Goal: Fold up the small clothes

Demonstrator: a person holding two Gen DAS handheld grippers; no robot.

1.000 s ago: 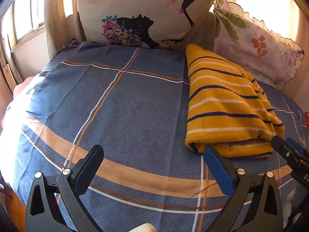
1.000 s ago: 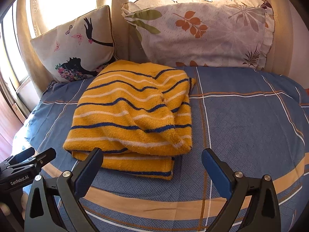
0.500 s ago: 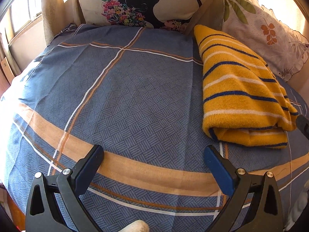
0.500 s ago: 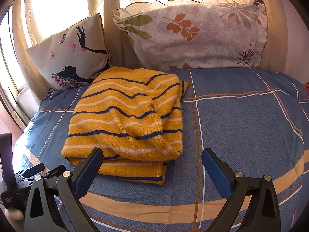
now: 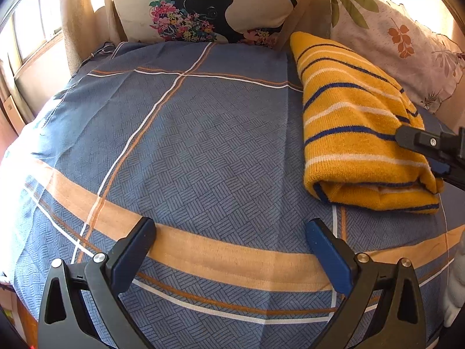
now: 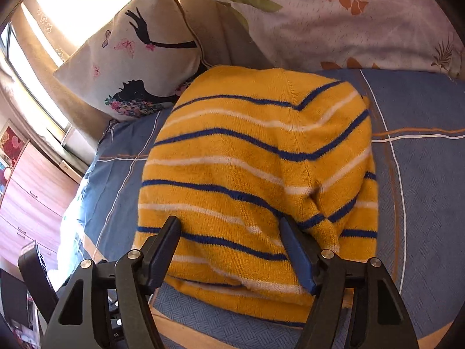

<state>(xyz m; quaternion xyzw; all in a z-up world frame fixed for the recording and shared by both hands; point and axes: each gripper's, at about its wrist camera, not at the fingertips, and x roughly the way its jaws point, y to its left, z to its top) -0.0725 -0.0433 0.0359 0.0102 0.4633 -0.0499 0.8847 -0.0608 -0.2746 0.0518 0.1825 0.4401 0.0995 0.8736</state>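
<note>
A folded yellow sweater (image 6: 255,168) with blue and white stripes lies on the blue bedsheet (image 5: 189,145). It also shows in the left wrist view (image 5: 351,133) at the right. My right gripper (image 6: 231,232) is open, its fingers low over the sweater's near edge, one on each side of the top fold. Its fingers (image 5: 421,142) show in the left wrist view at the sweater's right edge. My left gripper (image 5: 229,232) is open and empty over the bare sheet, left of the sweater.
A cream cushion (image 5: 209,3) with a black silhouette and a leaf-print pillow (image 6: 348,17) lean at the head of the bed. A window (image 5: 32,37) is at the left. A wooden cabinet (image 6: 32,203) stands beside the bed.
My right gripper has moved forward and down onto the sweater's near edge, its fingers narrower than before. My left gripper has shifted slightly forward over the sheet.
</note>
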